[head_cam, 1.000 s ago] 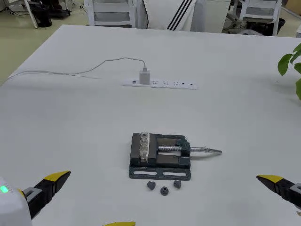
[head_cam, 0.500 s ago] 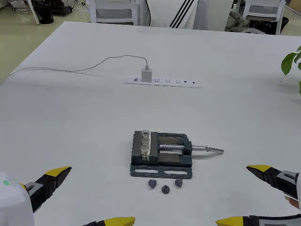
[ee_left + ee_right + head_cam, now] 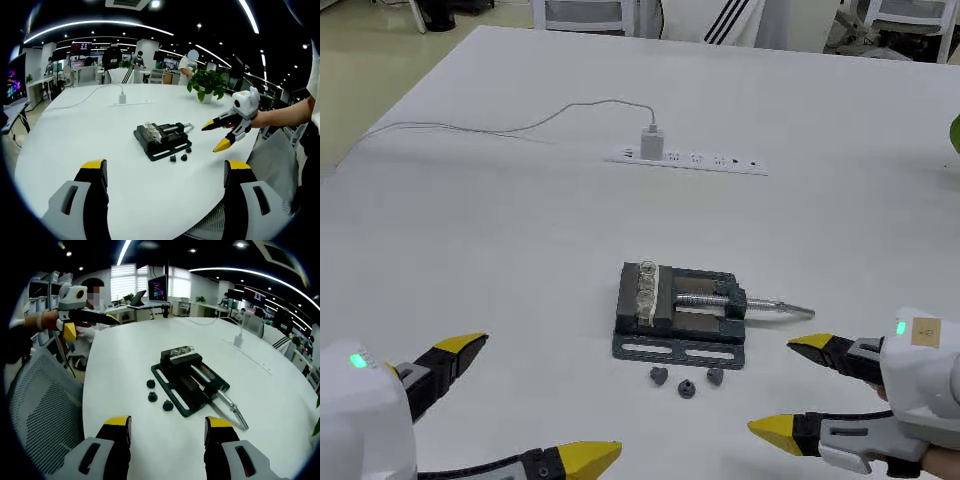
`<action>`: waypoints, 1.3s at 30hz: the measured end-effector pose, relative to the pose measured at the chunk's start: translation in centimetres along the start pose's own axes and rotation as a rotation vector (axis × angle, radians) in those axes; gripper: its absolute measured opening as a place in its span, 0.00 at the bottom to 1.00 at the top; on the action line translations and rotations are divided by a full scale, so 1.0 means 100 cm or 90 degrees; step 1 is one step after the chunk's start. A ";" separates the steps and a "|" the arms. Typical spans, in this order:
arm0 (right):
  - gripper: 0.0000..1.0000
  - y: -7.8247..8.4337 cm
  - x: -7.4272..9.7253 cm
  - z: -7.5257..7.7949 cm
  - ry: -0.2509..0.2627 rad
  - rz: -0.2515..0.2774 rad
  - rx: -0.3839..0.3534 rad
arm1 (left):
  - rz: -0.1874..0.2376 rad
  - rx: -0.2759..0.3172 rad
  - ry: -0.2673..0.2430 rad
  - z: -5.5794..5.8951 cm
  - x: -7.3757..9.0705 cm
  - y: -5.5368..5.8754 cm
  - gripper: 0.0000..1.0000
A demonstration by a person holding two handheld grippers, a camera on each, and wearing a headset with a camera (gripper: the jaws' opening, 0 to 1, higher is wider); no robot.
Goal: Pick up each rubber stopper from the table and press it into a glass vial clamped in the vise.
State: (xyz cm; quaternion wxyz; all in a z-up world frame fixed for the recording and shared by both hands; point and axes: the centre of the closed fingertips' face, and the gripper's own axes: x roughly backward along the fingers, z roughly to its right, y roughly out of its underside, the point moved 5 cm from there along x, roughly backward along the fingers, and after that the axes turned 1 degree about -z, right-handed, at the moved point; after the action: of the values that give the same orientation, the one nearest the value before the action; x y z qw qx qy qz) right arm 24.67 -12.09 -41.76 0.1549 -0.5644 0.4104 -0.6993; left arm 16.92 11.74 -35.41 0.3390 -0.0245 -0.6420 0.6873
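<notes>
Three rubber stoppers [image 3: 687, 388] lie on the white table [image 3: 500, 230] just below the vise [image 3: 685, 325] at frame centre, glass vials [image 3: 646, 285] clamped inside. Left gripper [image 3: 532, 400] and right gripper [image 3: 786, 386] hover at the lower corners, jaws spread, empty.

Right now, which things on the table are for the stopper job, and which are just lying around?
For the job: three rubber stoppers, glass vials, vise.
Just lying about: power strip, charger, cable, plant.
</notes>
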 end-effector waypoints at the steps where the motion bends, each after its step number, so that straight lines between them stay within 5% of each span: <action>1: 0.54 0.000 -0.003 0.000 -0.004 0.000 0.001 | 0.000 0.001 0.000 0.000 0.000 0.000 0.96; 13: 0.31 0.002 -0.027 0.005 -0.025 0.004 -0.009 | 0.002 0.005 -0.001 0.003 0.000 0.001 0.96; 39: 0.13 0.002 -0.053 0.001 -0.040 0.000 -0.003 | 0.003 0.016 -0.006 -0.002 0.004 0.002 0.95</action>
State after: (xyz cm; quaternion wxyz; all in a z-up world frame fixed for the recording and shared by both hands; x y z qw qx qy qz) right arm 26.42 -8.68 -45.36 0.1663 -0.5862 0.4072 -0.6803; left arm 16.64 12.09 -35.44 0.3348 -0.0185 -0.6351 0.6959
